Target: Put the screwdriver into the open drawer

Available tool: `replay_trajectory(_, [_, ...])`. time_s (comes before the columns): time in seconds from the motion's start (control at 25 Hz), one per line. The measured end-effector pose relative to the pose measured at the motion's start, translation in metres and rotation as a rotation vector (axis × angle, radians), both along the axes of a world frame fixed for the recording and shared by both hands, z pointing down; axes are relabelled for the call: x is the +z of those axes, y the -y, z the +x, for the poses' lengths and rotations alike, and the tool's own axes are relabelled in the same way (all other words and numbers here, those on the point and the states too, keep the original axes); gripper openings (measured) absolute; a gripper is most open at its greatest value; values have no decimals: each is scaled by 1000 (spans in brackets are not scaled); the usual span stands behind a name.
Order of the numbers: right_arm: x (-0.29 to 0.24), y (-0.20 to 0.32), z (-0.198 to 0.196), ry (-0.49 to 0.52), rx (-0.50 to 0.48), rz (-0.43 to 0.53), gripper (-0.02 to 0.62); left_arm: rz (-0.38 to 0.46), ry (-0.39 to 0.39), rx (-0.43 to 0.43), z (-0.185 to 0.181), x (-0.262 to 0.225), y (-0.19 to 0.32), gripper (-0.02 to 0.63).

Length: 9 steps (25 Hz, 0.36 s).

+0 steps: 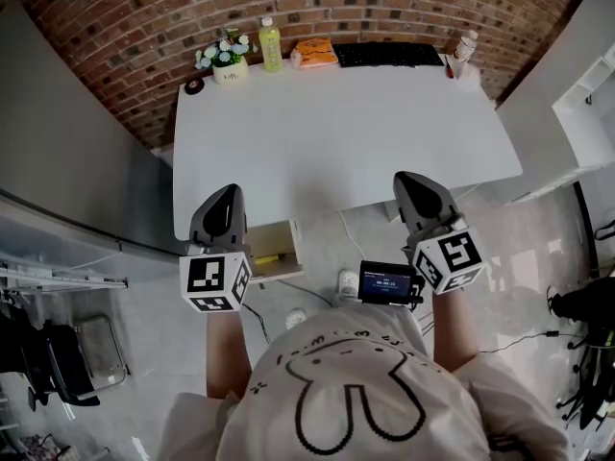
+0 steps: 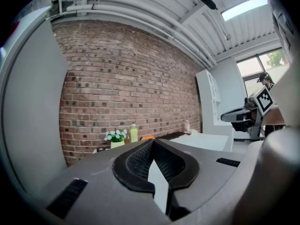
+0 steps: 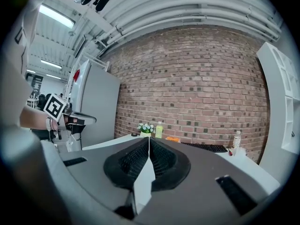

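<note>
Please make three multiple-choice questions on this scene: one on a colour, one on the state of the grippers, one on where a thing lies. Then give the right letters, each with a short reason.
1. The bottle beside the flowers on the table is:
A. red
B. yellow-green
C. black

2. The left gripper and the right gripper are:
A. both wide open
B. both shut and empty
C. both shut on a tool

3. The screwdriver with the yellow handle lies:
A. on the table
B. in the left gripper
C. in the open drawer

Answers:
1 B: the head view shows a yellow-green bottle at the table's far edge.
2 B: in each gripper view the two jaws meet with nothing between them.
3 C: the head view shows the yellow handle inside the drawer, pulled out under the table's near edge.
</note>
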State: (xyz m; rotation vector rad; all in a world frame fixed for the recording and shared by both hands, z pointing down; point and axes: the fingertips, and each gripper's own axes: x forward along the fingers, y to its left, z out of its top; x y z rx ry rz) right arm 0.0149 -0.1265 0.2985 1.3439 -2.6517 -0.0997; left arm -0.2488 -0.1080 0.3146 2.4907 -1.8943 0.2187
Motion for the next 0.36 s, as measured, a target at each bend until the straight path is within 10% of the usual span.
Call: replay_trajectory(0.36, [-3,8,-5,2,-11,11,20,15,-10,-7,-2,-5,10,12])
